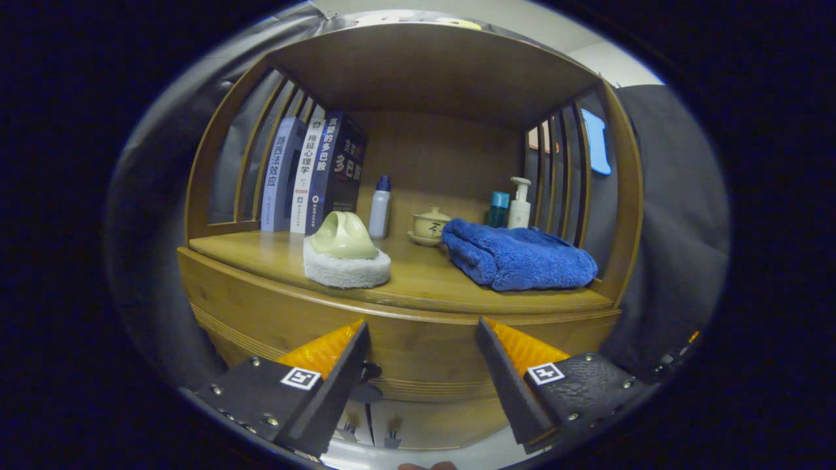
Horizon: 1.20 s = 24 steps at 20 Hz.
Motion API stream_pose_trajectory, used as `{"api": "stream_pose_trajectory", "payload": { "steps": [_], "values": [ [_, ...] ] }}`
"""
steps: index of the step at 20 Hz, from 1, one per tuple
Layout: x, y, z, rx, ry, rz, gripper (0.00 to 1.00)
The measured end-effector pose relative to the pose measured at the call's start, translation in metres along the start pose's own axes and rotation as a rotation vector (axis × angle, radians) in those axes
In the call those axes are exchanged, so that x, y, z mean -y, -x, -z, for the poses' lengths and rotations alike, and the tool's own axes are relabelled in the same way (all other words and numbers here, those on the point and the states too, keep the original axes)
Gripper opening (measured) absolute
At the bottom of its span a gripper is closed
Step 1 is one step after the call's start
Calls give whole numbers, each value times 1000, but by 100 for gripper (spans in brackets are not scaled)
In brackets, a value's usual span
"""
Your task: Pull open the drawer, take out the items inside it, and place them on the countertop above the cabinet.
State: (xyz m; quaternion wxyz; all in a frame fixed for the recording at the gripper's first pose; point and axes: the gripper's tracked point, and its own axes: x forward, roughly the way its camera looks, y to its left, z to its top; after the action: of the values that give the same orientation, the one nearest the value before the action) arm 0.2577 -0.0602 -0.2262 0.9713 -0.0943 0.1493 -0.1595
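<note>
A wooden cabinet fills the view. On its countertop (431, 287) sit a pale green scrubber on a white pad (345, 251) and a folded blue towel (519, 256). The drawer front (424, 356) lies below the countertop's edge, just ahead of my fingers. Its dark knob (369, 382) peeks out beside my left finger. My gripper (421, 323) is open, level with the drawer front, with nothing between its fingers. I cannot tell whether the drawer is pulled out, and its inside is hidden.
At the back of the countertop stand three books (307, 173), a white bottle with a blue cap (380, 207), a lidded tea cup (431, 225), a teal bottle (498, 209) and a pump bottle (520, 203). Slatted wooden sides and a top shelf (431, 65) enclose it.
</note>
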Motion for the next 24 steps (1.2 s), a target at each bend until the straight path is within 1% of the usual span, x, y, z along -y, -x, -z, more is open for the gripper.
{"api": "stream_pose_trajectory", "payload": {
  "steps": [9,14,17,20,24],
  "values": [
    [4,4,0,-14,-21,4,98],
    [6,28,-26,54,-10,-27,98],
    [13,41,-50,95,-23,-47,98],
    [28,51,-78,131,-46,-60,98],
    [61,69,-105,186,-15,-65,98]
  ]
}}
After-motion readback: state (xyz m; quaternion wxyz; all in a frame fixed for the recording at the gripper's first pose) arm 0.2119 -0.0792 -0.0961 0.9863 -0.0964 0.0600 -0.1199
